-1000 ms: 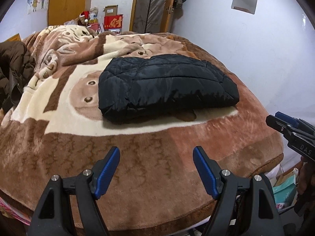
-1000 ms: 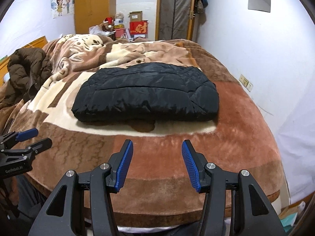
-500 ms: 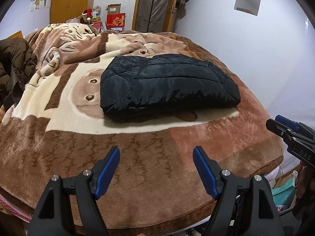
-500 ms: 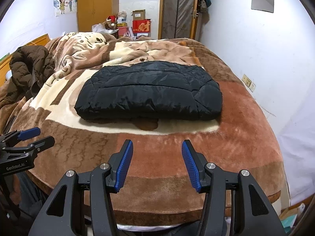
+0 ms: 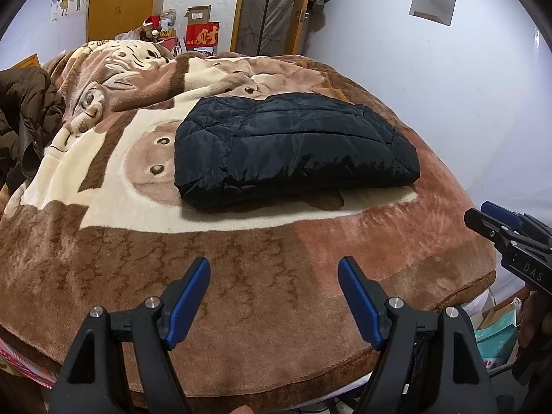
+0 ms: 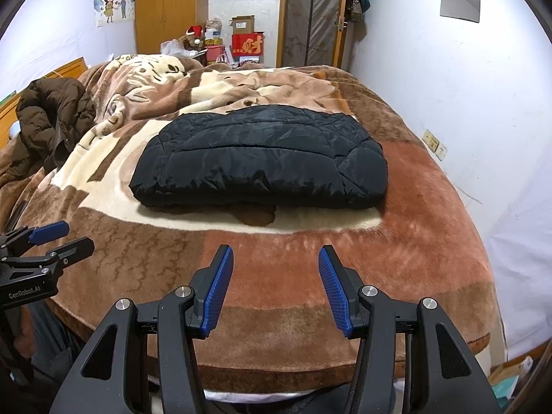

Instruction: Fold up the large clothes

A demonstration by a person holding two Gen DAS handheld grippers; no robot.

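Observation:
A black quilted jacket (image 5: pixel 293 145) lies folded into a flat rectangle in the middle of the bed; it also shows in the right wrist view (image 6: pixel 262 162). My left gripper (image 5: pixel 274 269) is open and empty, held over the bed's near edge, well short of the jacket. My right gripper (image 6: pixel 276 258) is open and empty, also over the near edge, apart from the jacket. Each gripper shows at the side of the other's view: the right one (image 5: pixel 496 220), the left one (image 6: pixel 58 238).
The bed is covered by a brown and cream plush blanket (image 5: pixel 241 276). A dark brown puffer coat (image 6: pixel 51 117) lies heaped at the bed's left side. A white wall (image 6: pixel 465 103) runs along the right. Boxes and clutter (image 6: pixel 241 41) stand by the far door.
Both grippers have risen slightly and tilted, so the jacket sits a little lower in each view. The jacket has not moved. Both stay open.

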